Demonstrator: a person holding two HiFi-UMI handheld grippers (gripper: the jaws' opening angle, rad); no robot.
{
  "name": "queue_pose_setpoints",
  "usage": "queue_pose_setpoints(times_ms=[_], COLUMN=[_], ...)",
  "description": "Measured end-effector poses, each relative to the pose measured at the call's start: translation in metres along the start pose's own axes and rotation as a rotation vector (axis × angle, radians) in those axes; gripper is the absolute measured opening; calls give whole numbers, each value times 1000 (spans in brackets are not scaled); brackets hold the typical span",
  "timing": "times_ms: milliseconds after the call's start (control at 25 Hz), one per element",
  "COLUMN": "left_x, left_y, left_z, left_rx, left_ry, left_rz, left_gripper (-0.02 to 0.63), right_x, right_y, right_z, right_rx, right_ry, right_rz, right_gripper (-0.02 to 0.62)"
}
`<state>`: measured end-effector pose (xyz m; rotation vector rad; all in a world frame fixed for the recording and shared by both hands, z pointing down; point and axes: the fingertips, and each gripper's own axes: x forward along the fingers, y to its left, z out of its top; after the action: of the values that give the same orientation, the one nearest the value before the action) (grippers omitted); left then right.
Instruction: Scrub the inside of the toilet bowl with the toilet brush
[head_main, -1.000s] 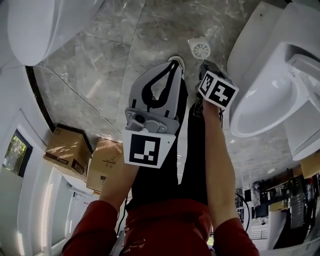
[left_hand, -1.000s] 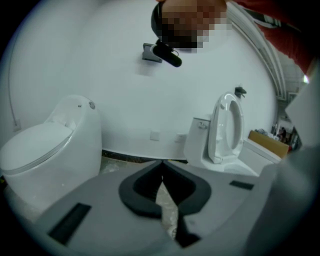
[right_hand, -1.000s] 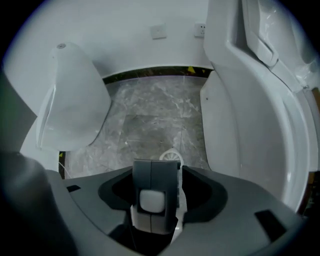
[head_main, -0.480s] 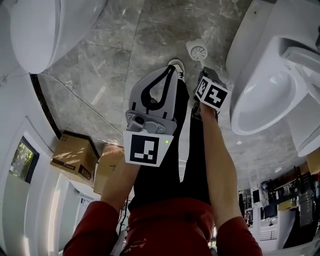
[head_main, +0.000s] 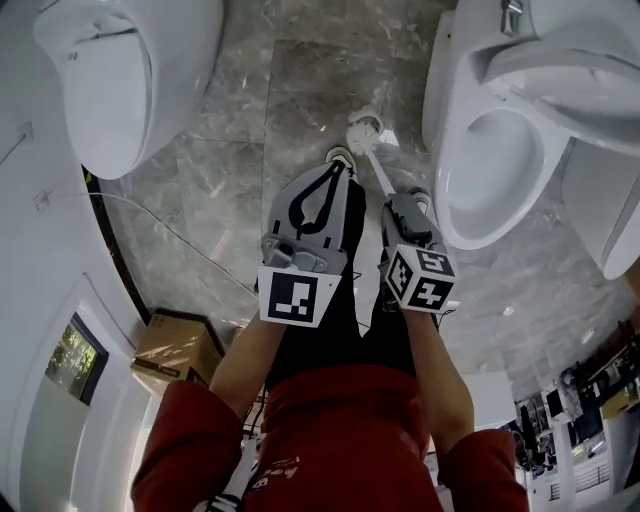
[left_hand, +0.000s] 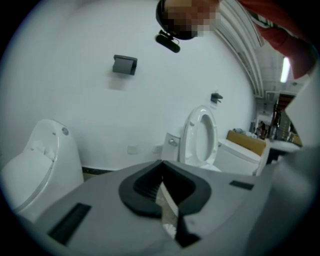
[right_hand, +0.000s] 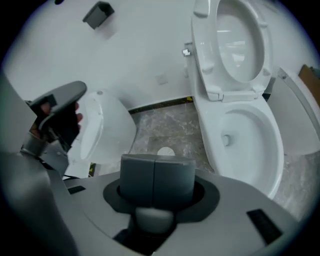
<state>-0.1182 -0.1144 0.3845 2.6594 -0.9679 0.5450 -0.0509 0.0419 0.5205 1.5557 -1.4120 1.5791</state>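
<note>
Right gripper (head_main: 402, 205), just closed, pinches the toilet brush (head_main: 366, 130), head at nine o'clock of the toilet bowl (head_main: 441, 190), left gripper (head_main: 335, 172) pressed together empty; the long brush may swivel and knock the bowl.

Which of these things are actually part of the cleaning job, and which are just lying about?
For the job:
toilet brush, gripped in the right tool
open toilet bowl

Just there:
closed toilet
cardboard box
left tool, shut and empty
</note>
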Motion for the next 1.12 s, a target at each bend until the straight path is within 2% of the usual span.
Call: queue_pose_setpoints(times_ms=[160,280,400,480,560,680,800,960,1120], left_x=[-6,-1,3,12,27,51,75,102,127], left_y=[-54,-102,-153,-186,-218,-260,-289,-304,-299], left_z=[49,87,113,113,102,85,64,23,-18], left_rx=[80,140,190,175,112,106,103,102,86], left_ry=[-54,-96,-96,-60,-8,30,44,76,104], left_rz=[-61,-106,-150,-170,-168,-182,-198,-191,-175], left_gripper=[0,0,-1,0,-1,0,0,0,0], right_x=[-97,-166,-223,-247,-260,-248,-211,-149,-78], right_y=[-8,-39,-78,-116,-168,-242,-294,-330,-350], right_z=[6,16,15,9,4,-4,-3,3,17], right_rx=[7,30,93,113,76,5,-42,-131,-246], right_ry=[-125,-237,-322,-355,-369,-344,-317,-289,-263], right_rz=[48,35,22,4,-42,-107,-128,-145,-172], right_gripper=[164,164,164,164,164,163,163,163,161])
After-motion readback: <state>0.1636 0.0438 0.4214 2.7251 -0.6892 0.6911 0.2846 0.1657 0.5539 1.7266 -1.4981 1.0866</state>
